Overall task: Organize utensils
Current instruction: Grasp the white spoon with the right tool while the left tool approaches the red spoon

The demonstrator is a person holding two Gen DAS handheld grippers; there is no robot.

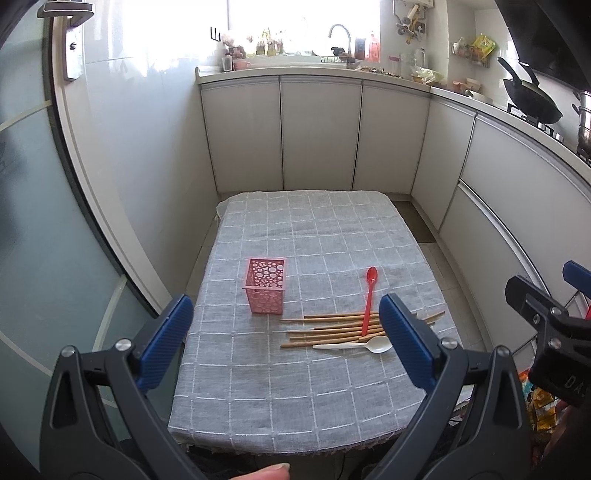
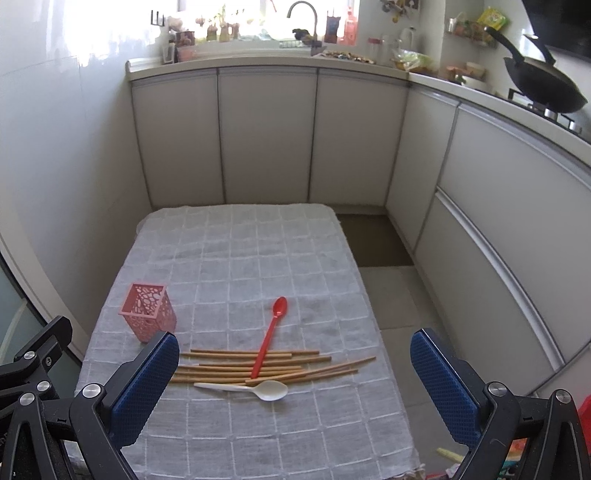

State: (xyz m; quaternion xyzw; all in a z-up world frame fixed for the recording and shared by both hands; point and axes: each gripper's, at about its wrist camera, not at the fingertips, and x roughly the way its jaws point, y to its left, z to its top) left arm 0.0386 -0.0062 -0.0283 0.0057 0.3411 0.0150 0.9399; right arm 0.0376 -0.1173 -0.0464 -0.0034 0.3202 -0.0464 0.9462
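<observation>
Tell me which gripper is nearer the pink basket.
Left. The left gripper is nearly in line with the pink basket; the right gripper sits farther right, facing the chopsticks.

Small kitchen you're in. White base cabinets (image 2: 266,136) wrap back wall and curve round your right side, pale countertop (image 1: 317,72) on top. Bright window (image 1: 303,26) above sink, blown out, glare on glossy white wall (image 2: 66,74) at left. Curved faucet (image 2: 303,14) against light, cluttered bottles and jars along sill. Black wok (image 2: 543,88) on stove at far right. Table under grey checked cloth (image 2: 236,258) in middle. Floor pale tile, dark mat (image 2: 373,240) beyond table. Frosted glass door (image 1: 33,221) at your left.
</observation>
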